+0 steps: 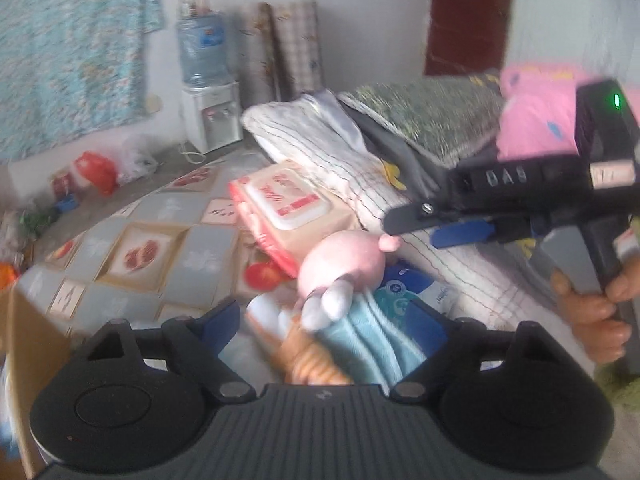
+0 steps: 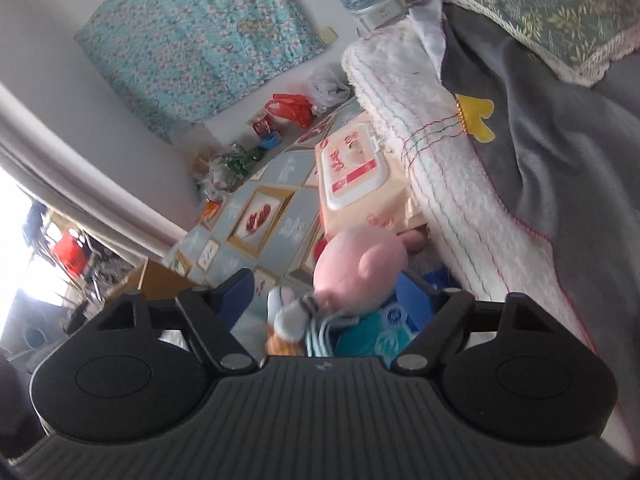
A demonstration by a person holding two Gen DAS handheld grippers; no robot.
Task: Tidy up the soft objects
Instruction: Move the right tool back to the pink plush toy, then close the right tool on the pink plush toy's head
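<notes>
A pink plush pig lies on the patterned mat, also in the right wrist view. Under it lie a light blue towel and an orange striped cloth. A wet wipes pack lies just beyond it. My left gripper is open, its fingers on either side of the towel and the pig's feet. My right gripper is open around the pig; from the left wrist view it hovers just right of the pig's snout. A folded white blanket and grey cloth lie to the right.
A cardboard box stands at the left edge. A water dispenser, rolled mats and plastic bags line the far wall. A green patterned pillow and pink bedding lie behind the blanket.
</notes>
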